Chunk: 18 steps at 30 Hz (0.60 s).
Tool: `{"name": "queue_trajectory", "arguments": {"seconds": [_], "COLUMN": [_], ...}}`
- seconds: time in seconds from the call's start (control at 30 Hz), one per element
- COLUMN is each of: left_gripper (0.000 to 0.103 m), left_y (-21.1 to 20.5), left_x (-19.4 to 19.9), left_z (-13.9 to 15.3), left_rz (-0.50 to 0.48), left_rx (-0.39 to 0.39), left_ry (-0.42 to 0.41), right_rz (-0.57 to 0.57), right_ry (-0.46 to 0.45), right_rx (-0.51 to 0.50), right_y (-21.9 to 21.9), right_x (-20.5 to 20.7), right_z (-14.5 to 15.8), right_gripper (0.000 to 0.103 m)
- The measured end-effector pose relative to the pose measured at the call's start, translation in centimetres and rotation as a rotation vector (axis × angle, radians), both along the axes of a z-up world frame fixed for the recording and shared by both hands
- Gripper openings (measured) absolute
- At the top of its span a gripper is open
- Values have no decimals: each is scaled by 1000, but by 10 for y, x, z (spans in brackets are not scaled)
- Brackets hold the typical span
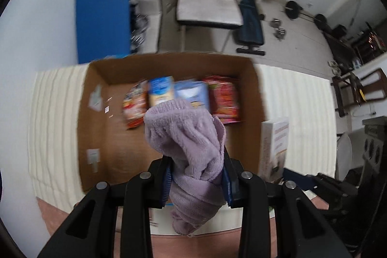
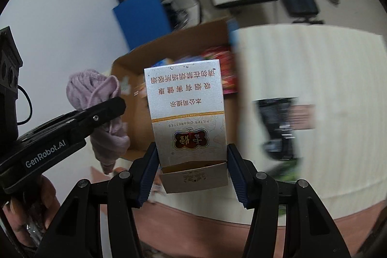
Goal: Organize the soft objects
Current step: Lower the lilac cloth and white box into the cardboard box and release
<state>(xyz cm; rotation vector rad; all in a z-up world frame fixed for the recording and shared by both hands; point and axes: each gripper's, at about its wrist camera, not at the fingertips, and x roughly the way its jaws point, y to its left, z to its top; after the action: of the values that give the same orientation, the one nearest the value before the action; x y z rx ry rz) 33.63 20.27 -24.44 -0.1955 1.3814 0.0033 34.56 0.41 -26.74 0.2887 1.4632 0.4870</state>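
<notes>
My left gripper (image 1: pixel 197 175) is shut on a bunched lilac towel (image 1: pixel 186 137), held above an open cardboard box (image 1: pixel 96 117). Inside the box, several snack packets (image 1: pixel 223 98) stand in a row against the far wall. In the right wrist view, my right gripper (image 2: pixel 191 173) is shut on a white cigarette carton (image 2: pixel 187 113) with red print, its flap hanging open near the pads. The same view shows the left gripper (image 2: pixel 106 110) and the lilac towel (image 2: pixel 94 88) at the left, over the cardboard box (image 2: pixel 135 117). The white carton (image 1: pixel 275 144) also appears at the box's right edge in the left wrist view.
The box sits on a cream ribbed cloth (image 1: pixel 53 122) over a table with a pinkish front edge (image 1: pixel 60 212). Behind stand a blue panel (image 1: pixel 102 21), a beige chair (image 1: pixel 208 9) with a padded coat, and a weight bench (image 1: pixel 251 25). A dark object (image 2: pixel 280 127) lies blurred on the cloth.
</notes>
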Motion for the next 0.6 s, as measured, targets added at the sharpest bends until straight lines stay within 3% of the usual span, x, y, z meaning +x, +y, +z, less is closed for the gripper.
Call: {"name": "queue_trajectory", "arguments": {"seconds": [0.23,0.47,0.6], "left_gripper": [31,31,37], "left_y": [67,98,108], "left_x": [9,20,23], "left_z": [-58,-110,-129], "left_rz": [77,103,128], "left_rx": [-57,-66,-38], "left_ry": [170,293,334], "right_rz": [24,29,51], "right_ry": [145,218,242], "right_rx": [33,-5,-20], "right_y": [107,157,174], "right_x": [0,2,4], "right_z": [-61,-106,-122], "right_gripper": [58,58,59]}}
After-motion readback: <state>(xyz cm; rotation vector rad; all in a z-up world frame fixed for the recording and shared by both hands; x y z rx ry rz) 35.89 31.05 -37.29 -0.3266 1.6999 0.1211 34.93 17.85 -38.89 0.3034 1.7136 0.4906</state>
